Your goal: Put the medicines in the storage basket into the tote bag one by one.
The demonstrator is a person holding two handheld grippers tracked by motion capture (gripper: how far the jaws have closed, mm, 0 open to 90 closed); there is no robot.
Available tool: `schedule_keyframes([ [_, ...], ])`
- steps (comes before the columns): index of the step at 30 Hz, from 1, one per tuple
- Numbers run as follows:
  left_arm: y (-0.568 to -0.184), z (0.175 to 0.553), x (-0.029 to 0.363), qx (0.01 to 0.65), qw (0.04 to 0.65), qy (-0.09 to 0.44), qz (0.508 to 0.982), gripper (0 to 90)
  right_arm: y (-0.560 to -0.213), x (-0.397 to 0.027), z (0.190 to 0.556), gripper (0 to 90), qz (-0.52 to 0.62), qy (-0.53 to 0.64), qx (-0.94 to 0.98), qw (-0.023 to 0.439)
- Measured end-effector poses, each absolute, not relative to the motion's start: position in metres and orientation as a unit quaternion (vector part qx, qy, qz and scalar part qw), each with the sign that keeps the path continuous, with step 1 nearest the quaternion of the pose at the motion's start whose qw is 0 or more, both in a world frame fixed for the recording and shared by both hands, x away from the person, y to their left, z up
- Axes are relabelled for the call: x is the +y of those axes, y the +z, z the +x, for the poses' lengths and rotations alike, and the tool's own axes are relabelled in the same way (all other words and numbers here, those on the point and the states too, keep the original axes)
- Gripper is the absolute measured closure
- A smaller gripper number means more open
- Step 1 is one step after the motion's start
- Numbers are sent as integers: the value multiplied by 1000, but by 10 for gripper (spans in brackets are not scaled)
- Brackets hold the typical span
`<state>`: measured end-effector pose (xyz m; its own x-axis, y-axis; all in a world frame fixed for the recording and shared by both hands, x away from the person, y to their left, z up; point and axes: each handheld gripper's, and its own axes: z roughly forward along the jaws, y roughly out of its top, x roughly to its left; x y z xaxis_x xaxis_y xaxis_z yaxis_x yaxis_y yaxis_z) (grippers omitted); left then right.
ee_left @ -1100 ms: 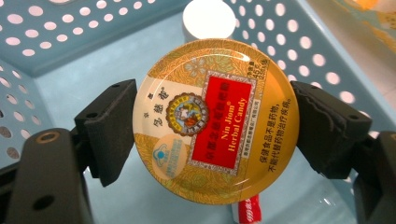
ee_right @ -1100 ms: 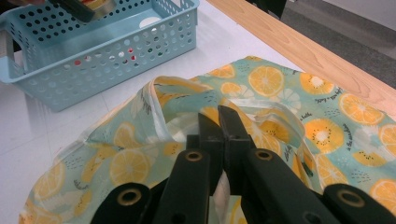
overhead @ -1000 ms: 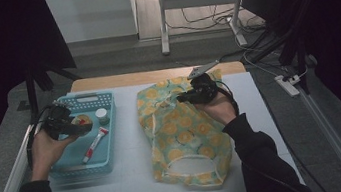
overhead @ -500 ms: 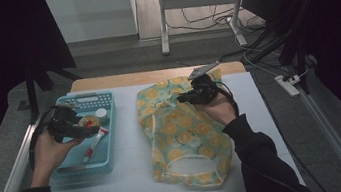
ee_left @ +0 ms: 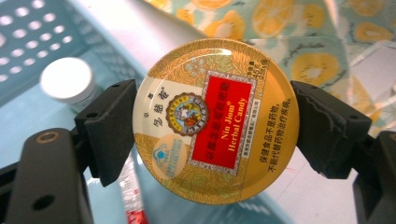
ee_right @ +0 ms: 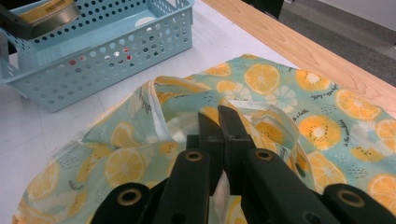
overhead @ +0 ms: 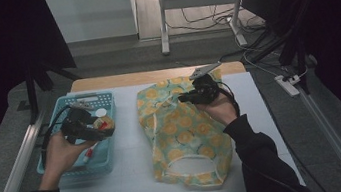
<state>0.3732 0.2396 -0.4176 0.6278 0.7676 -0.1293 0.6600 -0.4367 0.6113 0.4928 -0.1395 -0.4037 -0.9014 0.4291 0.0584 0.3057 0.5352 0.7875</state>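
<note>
- My left gripper (ee_left: 215, 130) is clamped on a round candy tin (ee_left: 215, 120); one black pad presses each side of its rim, and the lid faces the camera of the left gripper view.
- The lid of the tin is glossy gold with a fine leaf pattern. A red panel at its centre carries gold lettering, "Nin Jiom Herbal Candy". A cream field beside the panel bears a round emblem and dark Chinese characters. A pale blue badge sits on the lid's lower left part, and more dark characters run along its right edge.
- In the high view the tin (overhead: 103, 124) sits in my left gripper (overhead: 100, 128) above the right-hand part of the blue basket (overhead: 70, 170), clear of the basket floor.
- The basket is a light blue plastic tray with perforated walls, standing on the white table (overhead: 130, 182) to the left of the bag.
- Inside the basket lie a small white round cap (ee_left: 67, 80) and a red-and-white sachet (ee_left: 133, 200), both below the tin in the left gripper view.
- My right gripper (ee_right: 218, 122) has its jaws pressed together on a fold of the fabric bag (ee_right: 327, 116), at the rim of the bag's mouth; a strip of pale lining shows between the jaws.
- The bag (overhead: 184, 134) is pale green cloth printed with orange and lemon slices. It lies flat on the table, with a cut-out handle at the end nearest me.
- In the high view my right gripper (overhead: 186, 96) rests on the far part of the bag.
</note>
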Motion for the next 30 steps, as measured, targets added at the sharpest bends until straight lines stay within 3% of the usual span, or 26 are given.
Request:
schedule_keyframes([
  [30,-407,369,146,326,333,55,883,205,-410,-136,497,900,212,429,875,73],
])
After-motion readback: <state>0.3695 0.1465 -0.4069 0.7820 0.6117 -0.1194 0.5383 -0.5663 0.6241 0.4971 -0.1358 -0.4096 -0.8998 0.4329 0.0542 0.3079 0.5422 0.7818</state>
